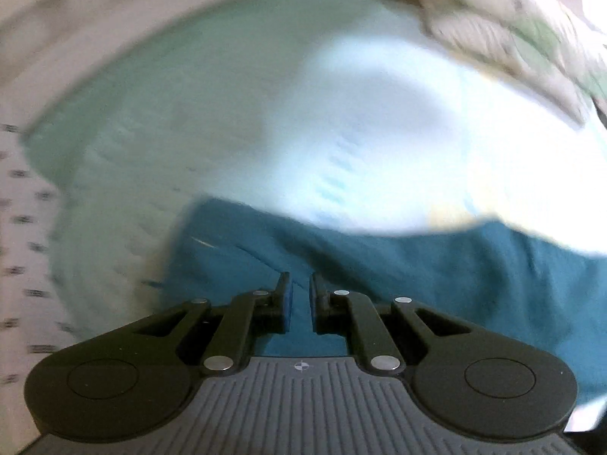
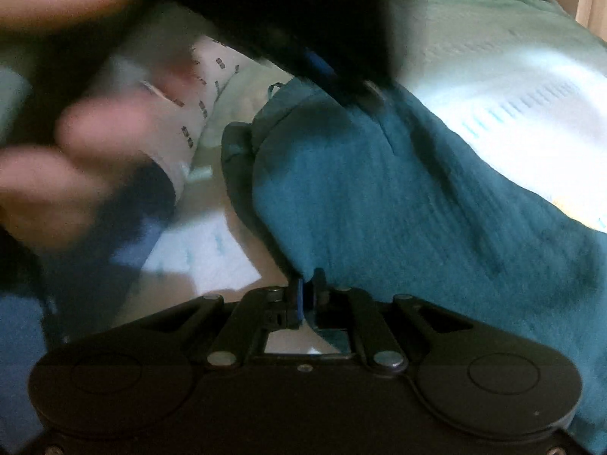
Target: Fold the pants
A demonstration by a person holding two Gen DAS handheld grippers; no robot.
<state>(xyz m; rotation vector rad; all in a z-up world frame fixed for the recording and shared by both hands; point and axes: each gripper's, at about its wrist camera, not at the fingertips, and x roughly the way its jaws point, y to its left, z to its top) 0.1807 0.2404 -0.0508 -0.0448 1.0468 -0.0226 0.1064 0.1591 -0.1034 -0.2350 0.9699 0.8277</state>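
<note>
Pants: teal pants (image 2: 398, 204) of crinkled cloth lie on a pale green bedspread (image 1: 170, 113), which covers a bed; both views are blurred.
Where the pants lie: in the left wrist view the teal cloth (image 1: 436, 273) fills the near part of the bedspread, its far edge running across the middle of the picture against a bright, washed-out patch of the spread.
Edge of the pants: in the right wrist view a rounded, doubled-over end of the cloth sits at the left of the garment, with a small loop (image 2: 275, 89) sticking up near its top.
Left gripper: the left gripper (image 1: 301, 295) has its jaws drawn close, and teal cloth shows in the narrow gap between its blue pads (image 1: 288, 303); it seems to pinch a thin fold.
Right gripper: the right gripper (image 2: 308, 292) has its jaws close together at the near edge of the pants, with a bit of teal cloth running between the fingers; whether the pads press on it I cannot tell.
Hand: a blurred hand (image 2: 68, 125) fills the left of the right wrist view.
Sheet: a white sheet with small dark marks (image 1: 26, 220) borders the bedspread at the left edge.
Pillow: a beige and green patterned pillow (image 1: 523, 30) lies at the far right corner of the bed.
</note>
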